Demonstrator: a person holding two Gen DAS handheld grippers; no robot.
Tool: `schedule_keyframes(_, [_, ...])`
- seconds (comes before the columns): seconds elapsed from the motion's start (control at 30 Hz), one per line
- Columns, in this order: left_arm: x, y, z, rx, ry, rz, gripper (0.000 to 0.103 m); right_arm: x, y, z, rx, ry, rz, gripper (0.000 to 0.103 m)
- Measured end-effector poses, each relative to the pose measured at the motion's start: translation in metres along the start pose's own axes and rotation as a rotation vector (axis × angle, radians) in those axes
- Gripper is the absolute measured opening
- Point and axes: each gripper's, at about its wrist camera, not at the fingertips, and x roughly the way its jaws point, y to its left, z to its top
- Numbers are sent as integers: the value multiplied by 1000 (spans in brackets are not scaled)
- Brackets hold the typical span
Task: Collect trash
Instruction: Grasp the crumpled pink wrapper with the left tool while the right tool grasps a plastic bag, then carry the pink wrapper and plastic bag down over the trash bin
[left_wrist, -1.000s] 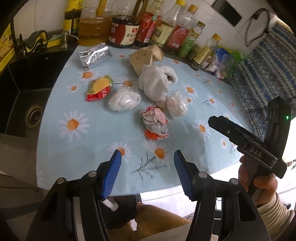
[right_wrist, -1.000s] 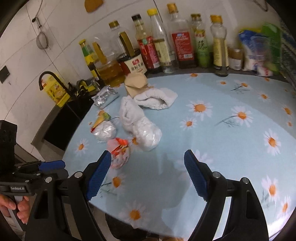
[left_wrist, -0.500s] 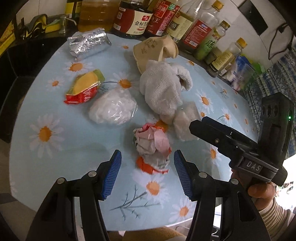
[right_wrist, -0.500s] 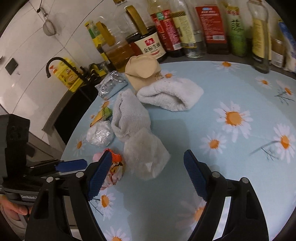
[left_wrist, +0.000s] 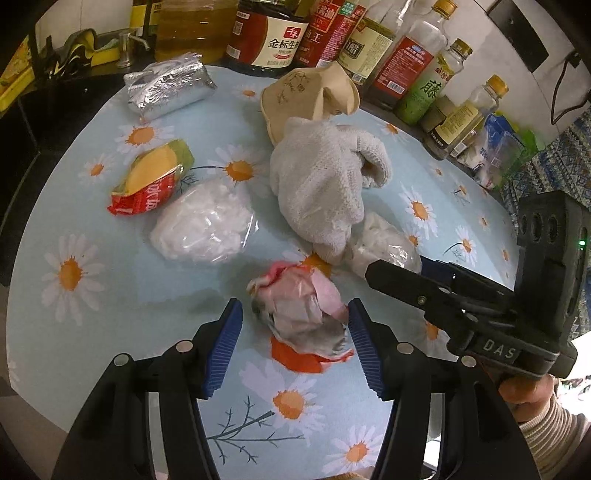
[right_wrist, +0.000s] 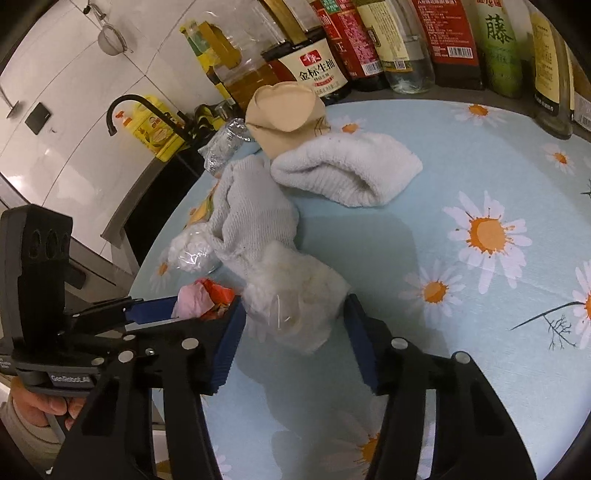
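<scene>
left wrist view:
left gripper (left_wrist: 295, 328): my jaws stand apart, one on each side of the wad.
wad (left_wrist: 301, 314): crumpled pink and orange wrapper, lying on the table (left_wrist: 92, 314) between my blue pads (left_wrist: 225, 347). right pad looks touching or nearly so; left pad just apart.
long axis: no clear one; the wad is roughly round, slightly longer toward me.
other trash: clear bag (left_wrist: 201, 225) beyond and to the left, snack pack (left_wrist: 151, 181) and foil pack (left_wrist: 166, 86) farther left, glove (left_wrist: 321, 188) beyond, paper cup (left_wrist: 306, 96) behind the glove.
right gripper (left_wrist: 417, 273): seen from the side, reaching toward a second clear bag (left_wrist: 388, 247); gap not readable from here.

right wrist view:
right gripper (right_wrist: 293, 330): my jaws stand apart around the clear bag (right_wrist: 295, 299), neither pad clamped.
bag position: on the table (right_wrist: 461, 166), directly ahead, touching the glove (right_wrist: 251, 218) behind it.
long axis: runs away from me, along my fingers.
left gripper (right_wrist: 155, 308): just beside me on the left, at the wad (right_wrist: 203, 297).

judgement:
nearer hand: left for the wad, right for the bag.
next move: each needs only to close; the glove edge may get pinched with the bag.
</scene>
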Motion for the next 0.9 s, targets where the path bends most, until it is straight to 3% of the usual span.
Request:
schedule_keyframes(0.1, [4, -5, 2, 11, 3, 14, 50, -3, -3, -1, 5, -5, 16, 52])
schedule_keyframes(0.47, [-5, -8, -5, 53, -2, 8, 47, -29, -4, -13, 28, -62, 33, 52])
schedule_keyframes(0.9, [-40, 1, -23, 128, -41, -57, 47, -41, 22, -40, 59, -95, -34, 52])
